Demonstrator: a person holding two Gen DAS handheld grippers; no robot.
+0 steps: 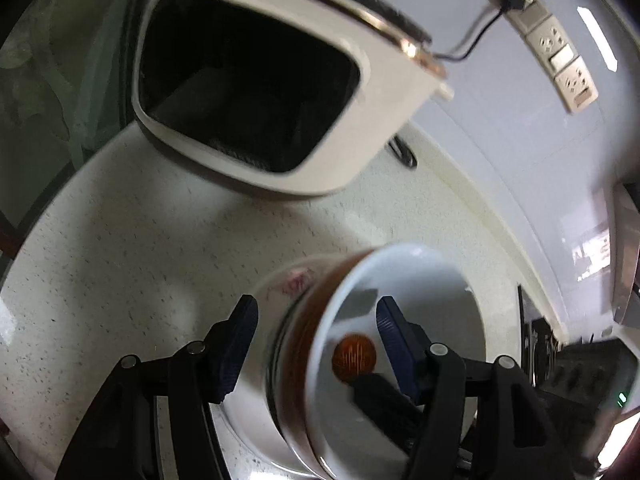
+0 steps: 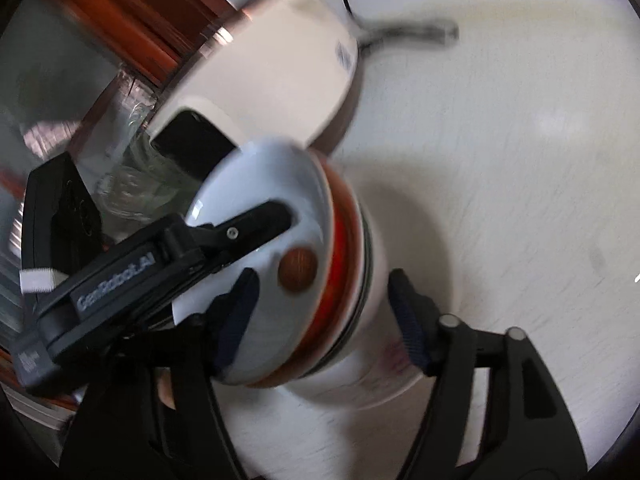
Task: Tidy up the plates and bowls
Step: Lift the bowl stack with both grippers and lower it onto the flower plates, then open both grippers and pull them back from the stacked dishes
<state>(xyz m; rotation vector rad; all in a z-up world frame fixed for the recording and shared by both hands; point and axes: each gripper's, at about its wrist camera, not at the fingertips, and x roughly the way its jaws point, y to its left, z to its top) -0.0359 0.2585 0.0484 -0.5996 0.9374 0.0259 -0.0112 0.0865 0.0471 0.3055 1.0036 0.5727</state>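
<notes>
Trouble would most likely come from the bowl stack (image 1: 296, 360) tipping. From where I stand it looks to lean on the plate (image 1: 276, 284) beneath it, though the blur makes that hard to swear to. Both tools are working the same top bowl (image 1: 420, 300) at once. If one pulls or closes before the other, the bowl could twist out, drag its orange-sided neighbours along, or skate the plate across the speckled surface (image 1: 120, 240).

A knock against the white appliance (image 1: 380, 120) just behind is another risk, and so is the glassware (image 2: 132, 184) off to the side.

The left gripper (image 1: 318, 340) comes in steeply from above and straddles the near wall of the stack, one blue-padded finger outside and the other down inside the white bowl. Its fingers stand apart, and I see no pad pressing on the china.

The right gripper (image 2: 322, 312) comes from the opposite side at a similar downward slant. One of its fingers is over the bowl's interior and the other is outside, close to the plate. Those fingers are spread too, the stack between them but not clamped.

So nothing is really held, which I judge to be the weak point, since a leaning stack is resting on balance alone. The bowls and plate sit on the surface in front of the appliance's dark opening.
</notes>
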